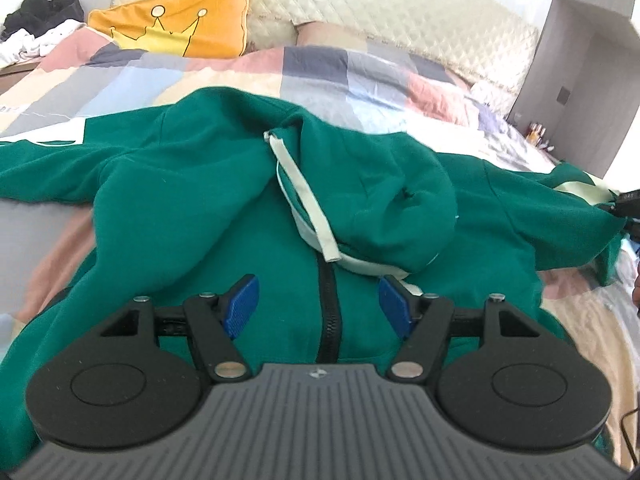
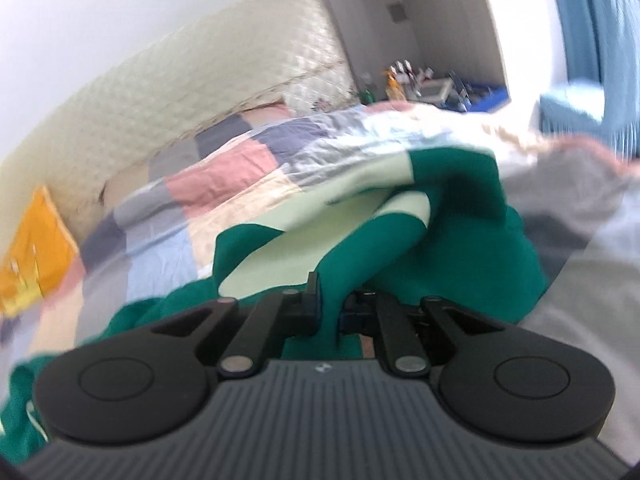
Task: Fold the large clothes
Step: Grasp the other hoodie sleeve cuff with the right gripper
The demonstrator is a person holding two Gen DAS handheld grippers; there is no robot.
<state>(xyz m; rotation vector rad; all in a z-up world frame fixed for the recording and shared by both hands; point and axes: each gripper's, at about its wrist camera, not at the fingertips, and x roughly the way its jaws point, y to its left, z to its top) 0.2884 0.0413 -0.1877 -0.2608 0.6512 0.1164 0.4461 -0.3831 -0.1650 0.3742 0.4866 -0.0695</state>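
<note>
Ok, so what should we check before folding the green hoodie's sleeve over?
1. Right gripper has the sleeve: ok, jaws shut on green cloth.
2. Left gripper free: ok, open above the zipper, nothing between the pads.
3. Green hoodie lies front-up on the bed: ok.
4. Hood flat: not ok, bunched over the chest.
5. Drawstring tucked away: not ok, trailing across the front.
6. Other sleeve spread out: ok, as far as the picture shows.
</note>
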